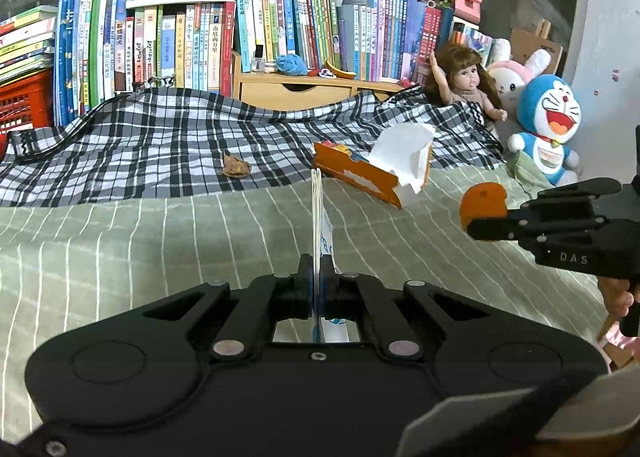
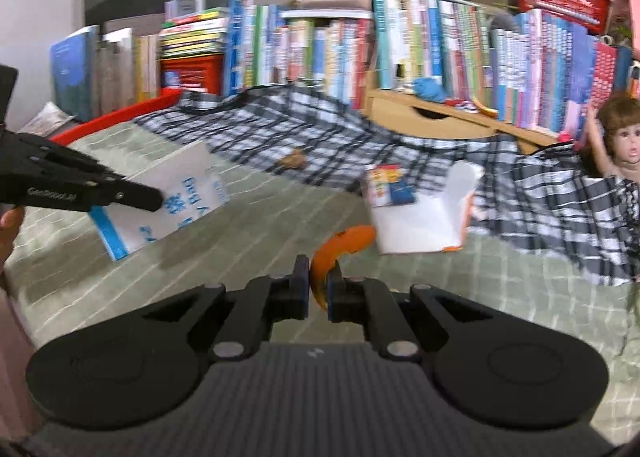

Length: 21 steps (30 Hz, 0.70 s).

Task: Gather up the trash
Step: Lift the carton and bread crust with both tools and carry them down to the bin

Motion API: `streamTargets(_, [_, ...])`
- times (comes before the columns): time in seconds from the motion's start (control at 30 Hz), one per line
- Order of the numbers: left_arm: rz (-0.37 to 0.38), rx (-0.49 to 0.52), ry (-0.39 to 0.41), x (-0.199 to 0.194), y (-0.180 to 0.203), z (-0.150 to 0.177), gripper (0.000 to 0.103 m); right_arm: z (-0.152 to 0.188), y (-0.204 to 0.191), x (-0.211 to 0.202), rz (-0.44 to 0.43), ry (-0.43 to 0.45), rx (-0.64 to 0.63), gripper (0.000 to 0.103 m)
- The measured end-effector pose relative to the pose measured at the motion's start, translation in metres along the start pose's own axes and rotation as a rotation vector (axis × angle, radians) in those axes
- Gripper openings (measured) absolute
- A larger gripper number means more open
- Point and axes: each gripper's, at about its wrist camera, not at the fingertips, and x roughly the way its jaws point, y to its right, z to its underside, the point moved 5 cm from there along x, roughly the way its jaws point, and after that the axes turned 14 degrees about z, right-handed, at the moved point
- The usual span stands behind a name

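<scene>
Evidently, a flat white packet [image 1: 318, 209] was pinched edge-on in the fully closed left gripper [image 1: 316, 269] and an orange peel [image 2: 340, 249] in the nearly closed right gripper [image 2: 318, 289], both lifted off the green bedcover [image 1: 160, 241], presumably for carrying to a bin, while the torn orange box [image 1: 360, 173] and brown scrap [image 1: 236, 168] lay farther off, uncollected.

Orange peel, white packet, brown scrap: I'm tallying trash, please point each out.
Orange peel [image 2: 346, 243], right wrist view, on its curved upper part.
White packet [image 2: 176, 197], right wrist view, on its printed face.
Brown scrap [image 1: 236, 168], left wrist view, on its middle.
</scene>
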Motion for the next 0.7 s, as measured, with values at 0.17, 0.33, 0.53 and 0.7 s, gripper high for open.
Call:
streamTargets(0.17, [-0.002, 0.004, 0.008, -0.028, 0.016, 0.018, 0.003, 0.010, -0.013, -0.025, -0.076, 0.009, 0.006, 0.012])
streamTargets(0.33, [0.018, 0.006, -0.007, -0.061, 0.038, 0.042, 0.003, 0.021, -0.023, -0.051, -0.125, 0.009, -0.006, 0.012])
streamTargets(0.53, [0.034, -0.017, -0.028, -0.097, 0.063, 0.073, 0.003, 0.040, -0.036, -0.077, -0.194, -0.003, -0.007, 0.012])
streamTargets(0.7, [0.044, -0.043, -0.048, -0.121, 0.082, 0.101, 0.003, 0.057, -0.047, -0.095, -0.238, -0.019, -0.005, 0.012])
